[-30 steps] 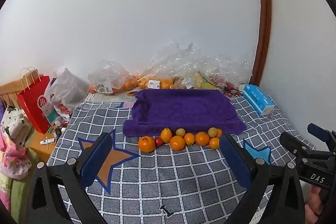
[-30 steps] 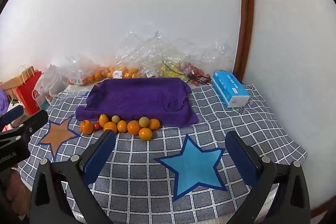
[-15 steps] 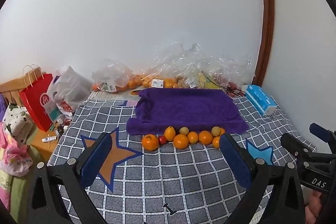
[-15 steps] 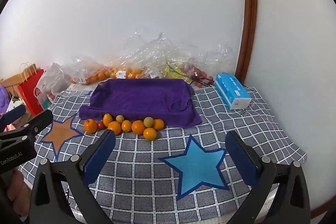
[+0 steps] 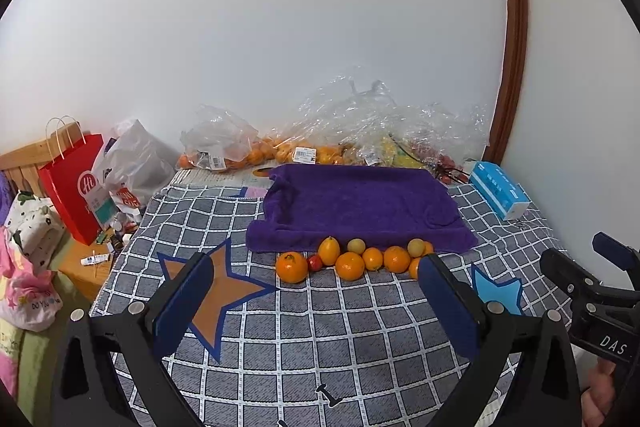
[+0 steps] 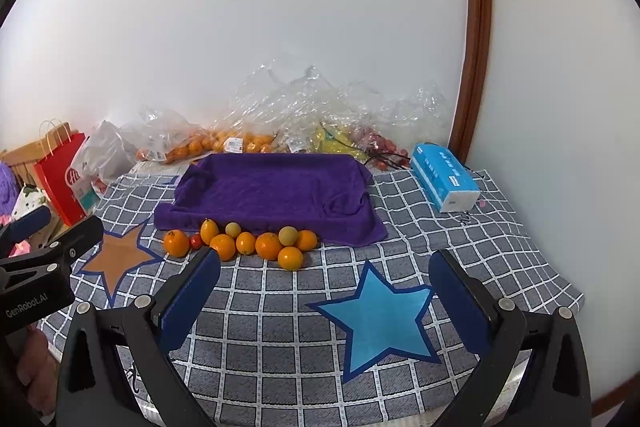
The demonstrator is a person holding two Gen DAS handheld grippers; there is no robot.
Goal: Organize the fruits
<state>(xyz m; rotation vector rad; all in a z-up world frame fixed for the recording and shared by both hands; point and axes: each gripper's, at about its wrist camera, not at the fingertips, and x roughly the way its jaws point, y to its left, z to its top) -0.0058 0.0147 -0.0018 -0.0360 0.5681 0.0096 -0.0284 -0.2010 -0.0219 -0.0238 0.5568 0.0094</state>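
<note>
White wall stands behind my grey checked cloth with stars [image 6: 280,311]. Little orange and yellow round fruits [image 6: 244,243] sit in a row, touching the near edge of the soft purple towel [image 6: 272,191]. My left gripper [image 5: 316,291] and right gripper [image 6: 324,279] both hang wide open, holding nothing (bare cloth lies under them). Crinkly clear bags [image 6: 320,107] crowd the far edge.

Left gripper [image 5: 316,279] fingers spread wide, empty, before fruits [image 5: 352,259] fronting purple towel [image 5: 360,207].
</note>
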